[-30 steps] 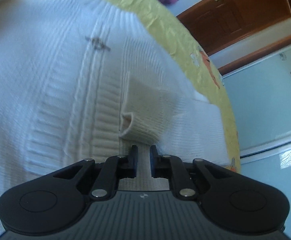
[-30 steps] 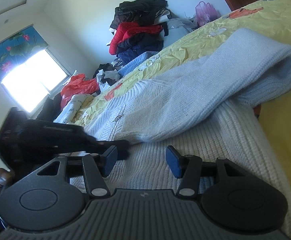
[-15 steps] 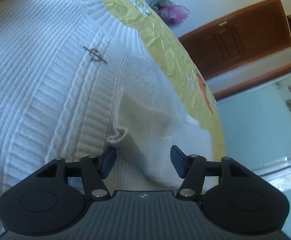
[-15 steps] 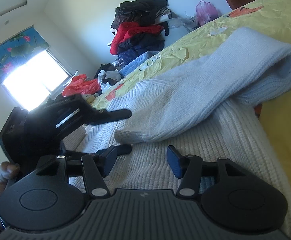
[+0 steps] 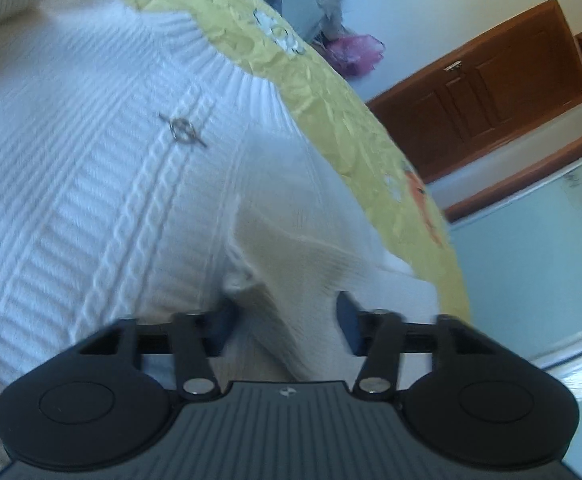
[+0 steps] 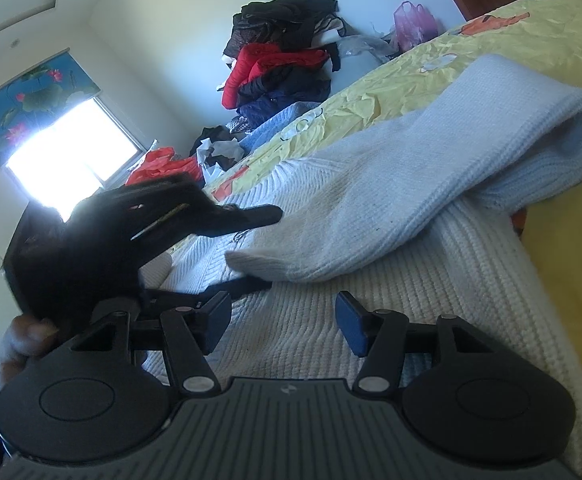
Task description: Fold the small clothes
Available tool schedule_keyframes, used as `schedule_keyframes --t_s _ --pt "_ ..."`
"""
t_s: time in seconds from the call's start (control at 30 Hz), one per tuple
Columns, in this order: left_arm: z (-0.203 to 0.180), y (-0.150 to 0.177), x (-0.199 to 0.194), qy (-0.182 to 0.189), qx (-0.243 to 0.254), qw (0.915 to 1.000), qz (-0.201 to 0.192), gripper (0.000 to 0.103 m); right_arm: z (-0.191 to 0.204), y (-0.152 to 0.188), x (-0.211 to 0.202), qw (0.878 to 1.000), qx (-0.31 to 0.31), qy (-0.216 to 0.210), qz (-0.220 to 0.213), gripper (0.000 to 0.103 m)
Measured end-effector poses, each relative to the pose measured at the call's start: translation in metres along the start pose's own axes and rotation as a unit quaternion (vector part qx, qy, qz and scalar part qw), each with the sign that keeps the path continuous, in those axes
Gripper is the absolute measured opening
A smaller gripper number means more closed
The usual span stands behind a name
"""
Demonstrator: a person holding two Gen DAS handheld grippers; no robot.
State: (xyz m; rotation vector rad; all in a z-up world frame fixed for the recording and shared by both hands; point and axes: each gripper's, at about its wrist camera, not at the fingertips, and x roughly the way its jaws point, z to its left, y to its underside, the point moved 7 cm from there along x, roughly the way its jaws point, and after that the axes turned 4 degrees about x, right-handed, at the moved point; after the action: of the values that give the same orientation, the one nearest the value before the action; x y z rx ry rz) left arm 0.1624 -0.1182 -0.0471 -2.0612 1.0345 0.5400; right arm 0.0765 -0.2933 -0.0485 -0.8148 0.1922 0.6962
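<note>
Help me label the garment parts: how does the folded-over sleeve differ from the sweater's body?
The sleeve has a fine, smooth knit, while the sweater body has broad ribs and, in the left wrist view, a cable stripe. The sleeve lies folded across on top, bent back at its far end, while the sweater body lies spread flat on the yellow bedspread. Both are pale knit and parts of one garment.

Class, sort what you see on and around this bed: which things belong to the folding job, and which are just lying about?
Belongs to the job:
- white knit sweater
- its folded-in sleeve
- left tongs, astride the sleeve cuff
- right tongs, open over the sweater

Just lying about:
- heap of clothes
- pink plastic bag
- yellow bedspread
</note>
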Motion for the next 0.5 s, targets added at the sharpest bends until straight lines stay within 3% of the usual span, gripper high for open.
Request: schedule_keyframes --t_s 0.03,0.17,0.37,0.5 --pt "0.001 0.000 0.003 -0.022 0.011 0.9997 0.000 0.014 0.000 0.000 0.000 1.000 0.000 0.000 0.000 0.062" --pt "-0.003 0.001 -0.007 -0.029 0.033 0.9990 -0.013 0.011 0.000 0.000 0.000 1.000 0.000 0.000 0.000 0.062" --pt "-0.012 -0.019 -0.071 -0.016 0.094 0.9910 -0.094 0.011 0.000 0.000 0.000 1.000 0.001 -0.001 0.000 0.062" --pt "0.030 -0.039 -0.095 -0.070 0.091 0.9867 -0.115 0.011 0.000 -0.001 0.000 1.000 0.001 -0.003 0.000 0.063"
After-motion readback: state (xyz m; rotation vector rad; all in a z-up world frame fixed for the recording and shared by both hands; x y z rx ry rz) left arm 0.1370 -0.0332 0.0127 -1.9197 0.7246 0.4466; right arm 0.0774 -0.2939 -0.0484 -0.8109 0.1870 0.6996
